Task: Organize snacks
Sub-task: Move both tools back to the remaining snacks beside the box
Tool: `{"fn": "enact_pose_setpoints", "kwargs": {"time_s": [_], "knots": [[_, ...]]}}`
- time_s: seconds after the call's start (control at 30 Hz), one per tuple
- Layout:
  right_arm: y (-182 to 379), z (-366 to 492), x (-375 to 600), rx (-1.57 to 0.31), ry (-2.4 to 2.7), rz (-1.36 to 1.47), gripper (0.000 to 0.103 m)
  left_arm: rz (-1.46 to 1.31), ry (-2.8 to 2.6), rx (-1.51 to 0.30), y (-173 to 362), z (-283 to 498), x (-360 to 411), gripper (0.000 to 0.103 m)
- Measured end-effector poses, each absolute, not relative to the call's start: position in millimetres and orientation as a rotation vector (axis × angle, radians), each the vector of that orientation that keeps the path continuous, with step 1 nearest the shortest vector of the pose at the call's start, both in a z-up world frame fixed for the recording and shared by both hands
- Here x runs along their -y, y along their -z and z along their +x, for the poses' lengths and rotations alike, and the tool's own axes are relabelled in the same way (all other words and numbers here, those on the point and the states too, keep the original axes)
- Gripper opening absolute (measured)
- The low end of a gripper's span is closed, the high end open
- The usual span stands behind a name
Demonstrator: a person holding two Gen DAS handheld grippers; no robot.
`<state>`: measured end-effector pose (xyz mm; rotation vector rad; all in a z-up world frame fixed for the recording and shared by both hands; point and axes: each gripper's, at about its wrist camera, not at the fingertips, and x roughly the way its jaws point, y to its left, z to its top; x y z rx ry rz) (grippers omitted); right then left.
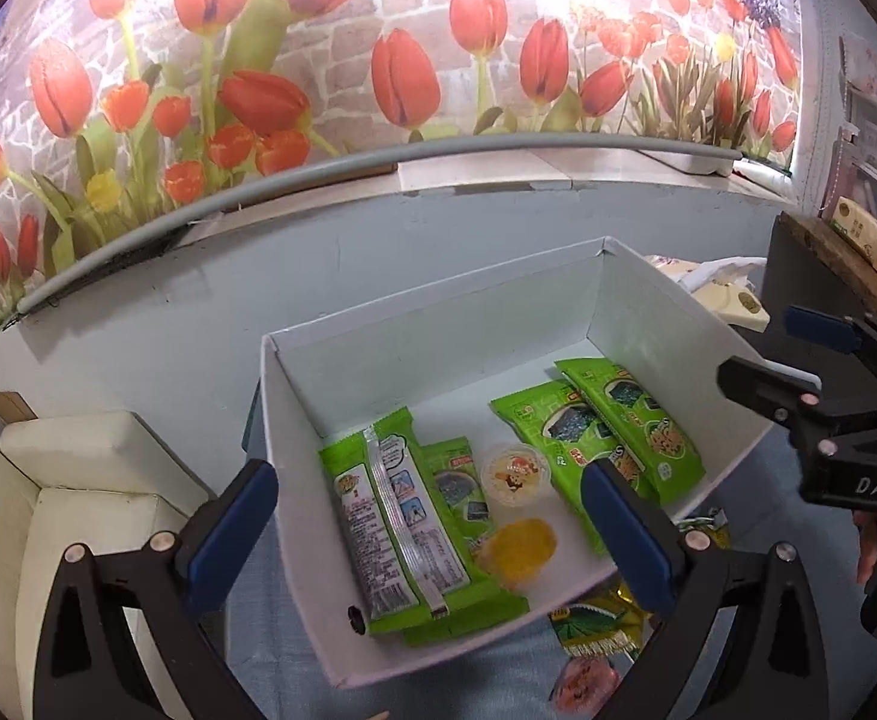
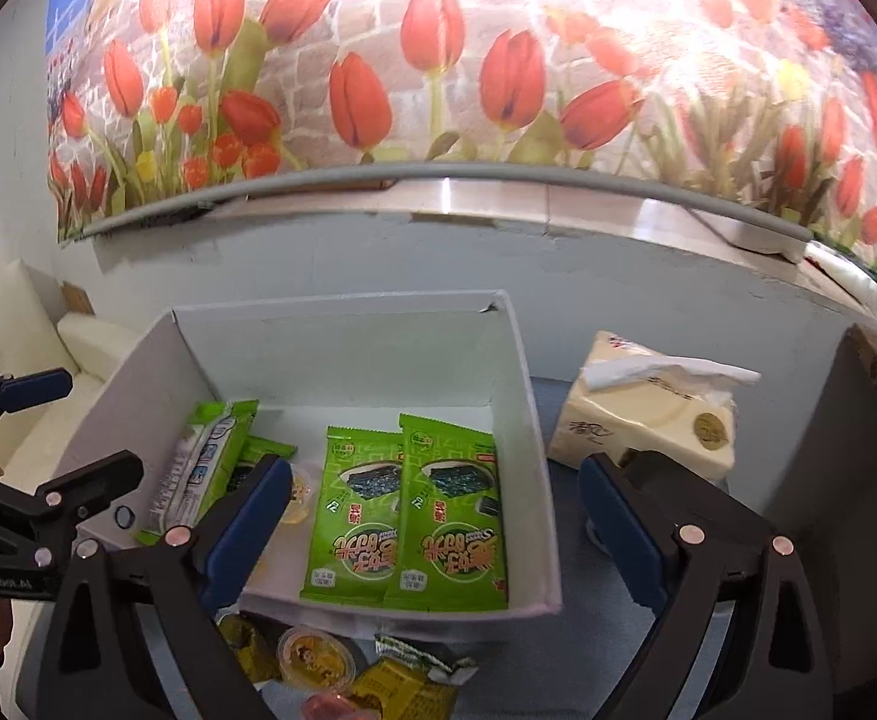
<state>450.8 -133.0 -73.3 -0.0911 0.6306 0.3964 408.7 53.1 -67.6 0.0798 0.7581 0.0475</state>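
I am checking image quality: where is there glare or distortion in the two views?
Left wrist view: the tulip wallpaper is washed out at top centre, and the grey ledge bows from the fisheye. Right wrist view: glare whitens the wallpaper's upper right, while the seaweed packets in the white box stay sharp.

My fingers [image 1: 231, 531] have matt blue rubber-like pads on black, slightly shiny plastic arms with small metal rivets. The white box [image 2: 522, 372] looks like smooth matt cardboard. The green seaweed packets [image 2: 447, 510] are glossy plastic film. The jelly cup [image 1: 513, 474] is clear shiny plastic. The tissue pack [image 2: 648, 426] has soft glossy wrap, with thin paper coming out. The bench [image 2: 606, 624] carries a blue matt cloth.
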Motion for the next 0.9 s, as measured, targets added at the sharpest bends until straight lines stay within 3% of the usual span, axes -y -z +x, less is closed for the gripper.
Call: {"fn": "enact_pose_setpoints", "kwargs": {"time_s": [0.43, 0.9], "knots": [[101.1, 366.8, 190.9, -0.658, -0.402, 0.056, 0.099, 0.017, 0.024, -0.703, 52.2, 303.2, -38.1, 0.103], [186.3, 412.7, 151.4, -0.867, -0.372, 0.1, 0.099, 0.009, 0.076, -0.801, 109.6, 231.4, -3.8, 0.103]]}}
